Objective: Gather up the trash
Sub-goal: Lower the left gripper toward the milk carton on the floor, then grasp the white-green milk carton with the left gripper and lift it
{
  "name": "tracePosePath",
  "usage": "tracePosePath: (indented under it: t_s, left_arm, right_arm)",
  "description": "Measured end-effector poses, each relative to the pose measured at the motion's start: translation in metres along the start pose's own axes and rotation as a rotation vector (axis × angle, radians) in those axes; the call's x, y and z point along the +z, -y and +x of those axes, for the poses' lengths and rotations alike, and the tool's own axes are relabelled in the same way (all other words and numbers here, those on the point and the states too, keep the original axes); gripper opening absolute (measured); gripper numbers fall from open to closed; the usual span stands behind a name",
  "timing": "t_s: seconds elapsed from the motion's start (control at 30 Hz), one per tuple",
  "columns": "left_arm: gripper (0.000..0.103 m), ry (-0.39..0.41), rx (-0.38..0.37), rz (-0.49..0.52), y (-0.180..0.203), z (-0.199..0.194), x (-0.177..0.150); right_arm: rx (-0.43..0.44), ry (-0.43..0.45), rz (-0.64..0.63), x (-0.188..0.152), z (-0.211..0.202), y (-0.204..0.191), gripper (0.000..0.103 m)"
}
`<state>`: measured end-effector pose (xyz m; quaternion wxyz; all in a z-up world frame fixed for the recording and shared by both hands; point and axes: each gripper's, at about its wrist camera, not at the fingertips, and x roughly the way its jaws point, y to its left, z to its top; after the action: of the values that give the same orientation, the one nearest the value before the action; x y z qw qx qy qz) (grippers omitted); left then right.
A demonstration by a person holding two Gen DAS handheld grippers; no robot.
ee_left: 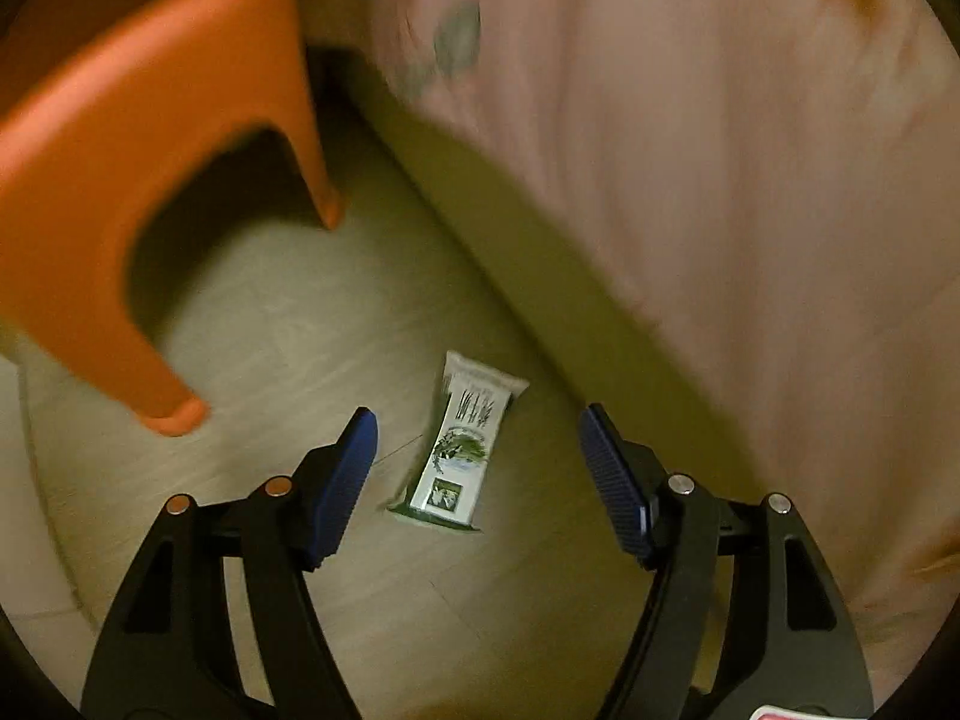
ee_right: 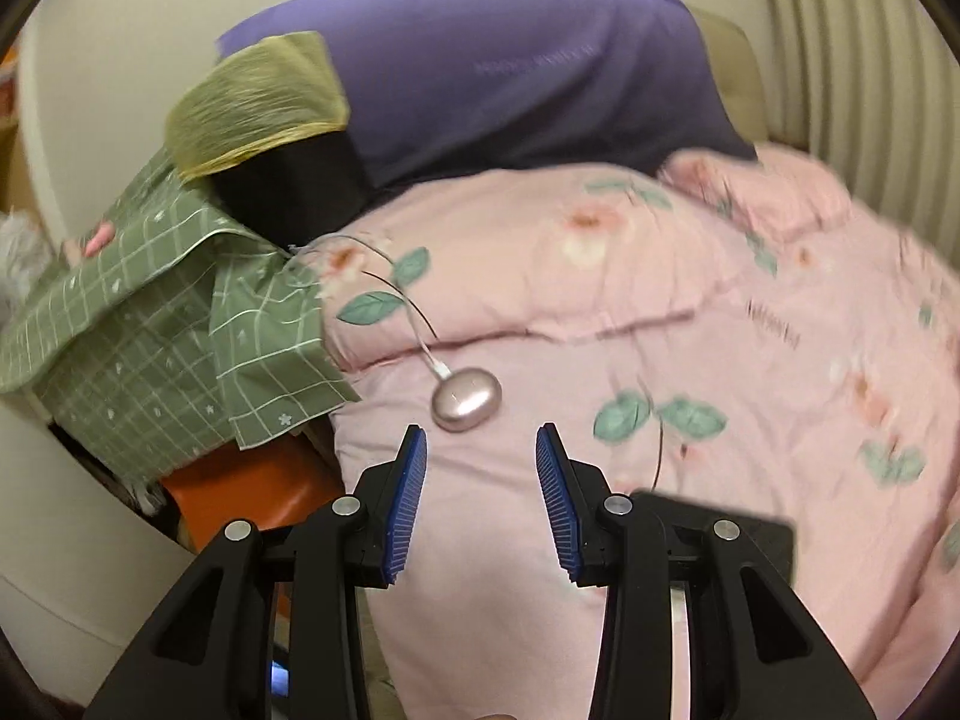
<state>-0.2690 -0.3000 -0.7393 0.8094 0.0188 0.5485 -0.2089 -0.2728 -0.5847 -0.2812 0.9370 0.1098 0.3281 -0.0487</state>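
A white and green printed wrapper (ee_left: 462, 444) lies flat on the pale floor in the left wrist view, close to the bed's side. My left gripper (ee_left: 478, 414) hangs above it, open wide, with the wrapper showing in the gap between the blue pads (ee_left: 342, 480) and untouched by them. In the right wrist view my right gripper (ee_right: 481, 433) is open over a pink floral quilt (ee_right: 690, 324), nothing between its pads (ee_right: 408, 498). A pink oval gadget (ee_right: 467, 399) on a thin cable lies just beyond the fingertips.
An orange plastic stool (ee_left: 120, 168) stands left of the wrapper, and the pink quilt (ee_left: 720, 150) hangs down on the right. On the bed lie a purple cloth (ee_right: 510, 78) and a yellow bag over a dark bin (ee_right: 264, 102). A green checked cloth (ee_right: 156, 324) covers a stand.
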Motion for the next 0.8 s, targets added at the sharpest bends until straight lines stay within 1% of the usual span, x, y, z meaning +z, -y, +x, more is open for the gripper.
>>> tracePosePath:
  t_s: [0.07, 0.1, 0.17, 0.2, 0.27, 0.3, 0.33, 0.4, 0.47, 0.53, 0.57, 0.6, 0.63, 0.67, 0.73, 0.77, 0.8]
  left_arm:
    - [0.068, -0.008, 0.012, 0.016, -0.002, 0.048, -0.012]
    - [0.070, -0.035, -0.002, 0.029, -0.002, 0.080, -0.018]
    - [0.070, -0.091, -0.009, 0.080, 0.002, 0.121, -0.028]
    - [0.070, -0.104, -0.001, 0.101, 0.004, 0.133, -0.033]
    - [0.070, -0.097, 0.034, 0.145, 0.010, 0.154, -0.042]
    - [0.070, -0.099, 0.056, 0.160, 0.012, 0.163, -0.044]
    - [0.070, -0.100, 0.074, 0.167, 0.014, 0.172, -0.045]
    - [0.070, -0.105, 0.127, 0.197, 0.019, 0.186, -0.047]
    - [0.070, -0.123, 0.172, 0.208, 0.019, 0.203, -0.048]
    - [0.068, -0.143, 0.200, 0.203, 0.017, 0.209, -0.043]
    - [0.064, -0.146, 0.192, 0.179, 0.015, 0.209, -0.040]
    - [0.056, -0.155, 0.179, 0.164, 0.014, 0.210, -0.038]
    - [0.054, -0.168, 0.176, 0.156, 0.014, 0.209, -0.035]
    - [0.054, -0.185, 0.155, 0.147, 0.013, 0.207, -0.032]
    - [0.054, -0.194, 0.100, 0.114, 0.010, 0.185, -0.024]
    - [0.054, -0.183, 0.080, 0.098, 0.010, 0.168, -0.018]
    - [0.054, -0.163, 0.044, 0.065, 0.008, 0.141, -0.010]
  right_arm:
    - [-0.045, 0.031, -0.036, -0.001, 0.002, 0.001, 0.036]
    - [-0.040, 0.052, -0.046, -0.001, 0.000, 0.002, 0.036]
    - [-0.025, 0.084, -0.065, -0.001, -0.005, 0.001, 0.036]
    - [-0.033, 0.095, -0.090, -0.002, -0.007, -0.001, 0.036]
    - [-0.053, 0.129, -0.163, -0.005, -0.013, -0.009, 0.036]
    - [-0.069, 0.147, -0.214, -0.008, -0.014, -0.014, 0.036]
    - [-0.080, 0.151, -0.239, -0.009, -0.013, -0.017, 0.036]
    - [-0.091, 0.141, -0.272, -0.014, -0.007, -0.018, 0.036]
    - [-0.083, 0.096, -0.257, -0.018, 0.003, -0.015, 0.036]
    - [-0.078, 0.082, -0.257, -0.020, 0.007, -0.013, 0.036]
    - [-0.091, 0.079, -0.260, -0.020, 0.009, -0.012, 0.036]
    - [-0.097, 0.078, -0.249, -0.019, 0.009, -0.010, 0.036]
    - [-0.091, 0.080, -0.236, -0.018, 0.009, -0.007, 0.036]
    - [-0.086, 0.083, -0.222, -0.016, 0.008, -0.005, 0.036]
    - [-0.082, 0.091, -0.194, -0.010, 0.003, -0.005, 0.036]
    - [-0.081, 0.088, -0.189, -0.005, 0.002, -0.006, 0.036]
    - [-0.075, 0.081, -0.187, 0.001, 0.000, -0.009, 0.036]
